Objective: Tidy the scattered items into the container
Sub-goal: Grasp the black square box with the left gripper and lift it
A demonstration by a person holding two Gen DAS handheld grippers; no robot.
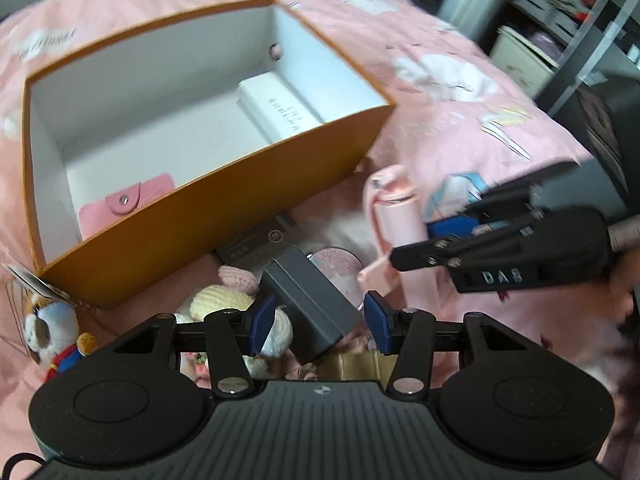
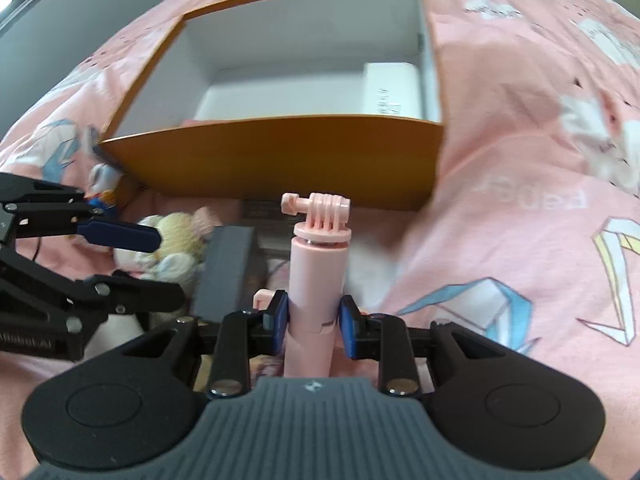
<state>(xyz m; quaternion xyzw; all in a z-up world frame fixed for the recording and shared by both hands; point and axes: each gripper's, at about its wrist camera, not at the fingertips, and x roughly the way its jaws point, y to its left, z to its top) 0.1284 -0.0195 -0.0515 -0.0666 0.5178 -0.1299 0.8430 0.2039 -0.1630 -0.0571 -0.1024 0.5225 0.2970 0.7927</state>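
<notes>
Right tool (image 2: 313,322) clenching pink camera handle (image 2: 318,264) upright, lifting clear for the orange box (image 2: 280,160) on the bed; left tool (image 1: 320,320) gripping grey case (image 1: 310,300) likewise.

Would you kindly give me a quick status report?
Right hand-held gripper shut on pink selfie stick. Left hand-held gripper shut on grey box. Orange container ahead, unobstructed.

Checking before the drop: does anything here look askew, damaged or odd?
Nothing damaged. The grey box sits tilted between the left tongs, leaning on the crocheted plush. The right tongs hold the pink mount stick upright outside the orange container.
</notes>
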